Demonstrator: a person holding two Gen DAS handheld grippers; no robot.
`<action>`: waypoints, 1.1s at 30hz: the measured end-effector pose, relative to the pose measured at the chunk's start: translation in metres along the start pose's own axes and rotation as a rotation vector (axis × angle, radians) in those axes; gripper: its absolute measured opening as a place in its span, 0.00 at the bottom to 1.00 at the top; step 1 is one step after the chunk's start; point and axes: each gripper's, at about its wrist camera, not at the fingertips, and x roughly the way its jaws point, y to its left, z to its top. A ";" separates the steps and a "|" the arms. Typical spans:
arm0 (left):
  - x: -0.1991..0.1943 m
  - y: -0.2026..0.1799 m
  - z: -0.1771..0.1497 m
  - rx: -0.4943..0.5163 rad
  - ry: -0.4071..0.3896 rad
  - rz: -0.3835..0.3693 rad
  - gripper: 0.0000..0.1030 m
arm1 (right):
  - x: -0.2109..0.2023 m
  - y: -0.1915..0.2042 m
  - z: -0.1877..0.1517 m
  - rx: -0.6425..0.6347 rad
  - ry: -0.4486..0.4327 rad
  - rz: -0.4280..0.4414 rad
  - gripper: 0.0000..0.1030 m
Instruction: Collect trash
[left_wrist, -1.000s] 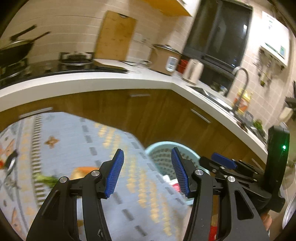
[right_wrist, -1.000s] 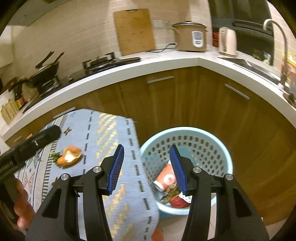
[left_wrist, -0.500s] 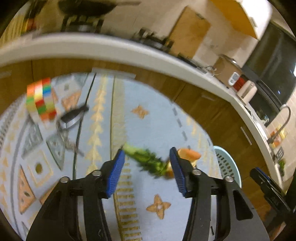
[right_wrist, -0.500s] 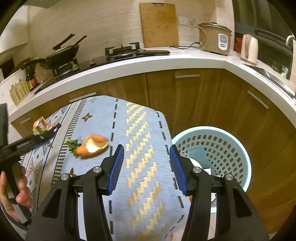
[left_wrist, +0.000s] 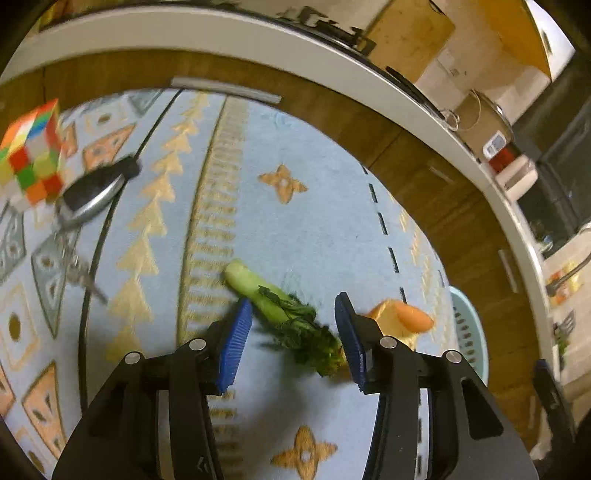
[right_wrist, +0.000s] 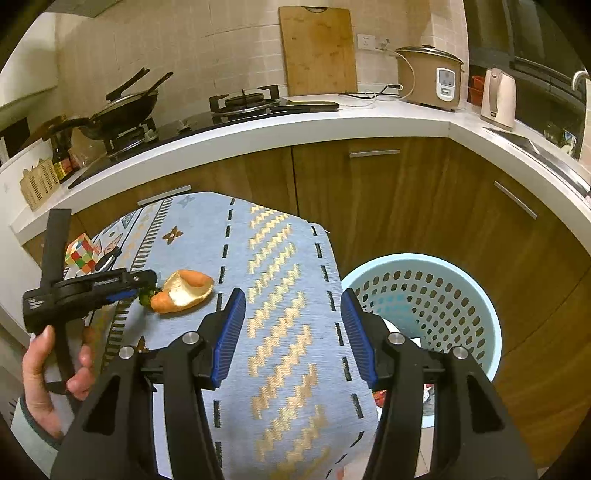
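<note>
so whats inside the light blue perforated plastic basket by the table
Inside the light blue perforated plastic basket, only slivers of rubbish show: something red and something white low down. The black right gripper covers most of the bottom, so the rest cannot be identified.

- My left gripper (left_wrist: 293, 325) is tipped steeply downward, blue pads parted, a gap on each side; nothing is pinched.
- From the right wrist view, my left gripper (right_wrist: 142, 282) lies nearly level across the frame, pointing right.
- My left hand (right_wrist: 55, 373) wraps its black handle from below, thumb up the near side, fingers curled round the grip; a pale sleeve cuff shows at the wrist.
- My right gripper (right_wrist: 291, 328) points forward and down, jaws opening, with nothing between the pads.
- My right hand is out of view.
</note>
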 end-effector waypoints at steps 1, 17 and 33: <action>0.002 -0.003 0.002 0.018 -0.003 0.009 0.37 | 0.001 -0.002 0.000 0.000 0.000 -0.005 0.49; -0.014 0.003 -0.008 0.157 -0.085 0.060 0.12 | 0.056 0.066 -0.007 -0.076 0.104 0.191 0.74; -0.031 0.024 -0.017 0.134 -0.225 0.121 0.12 | 0.133 0.133 -0.009 -0.237 0.222 0.039 0.61</action>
